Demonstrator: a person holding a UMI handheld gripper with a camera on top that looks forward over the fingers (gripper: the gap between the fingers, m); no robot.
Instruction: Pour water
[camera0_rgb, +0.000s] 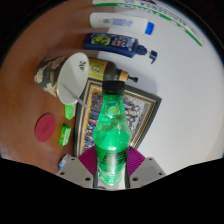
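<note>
My gripper is clamped on 1 green bottle, bottom centre of frame, cap on, long axis upright and pointing away from me. The white cup (likely target) lies upper left, tilted, near the bottle.

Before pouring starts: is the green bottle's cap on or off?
Off: the green bottle, held between the gripper fingers, shows an open neck.
</note>
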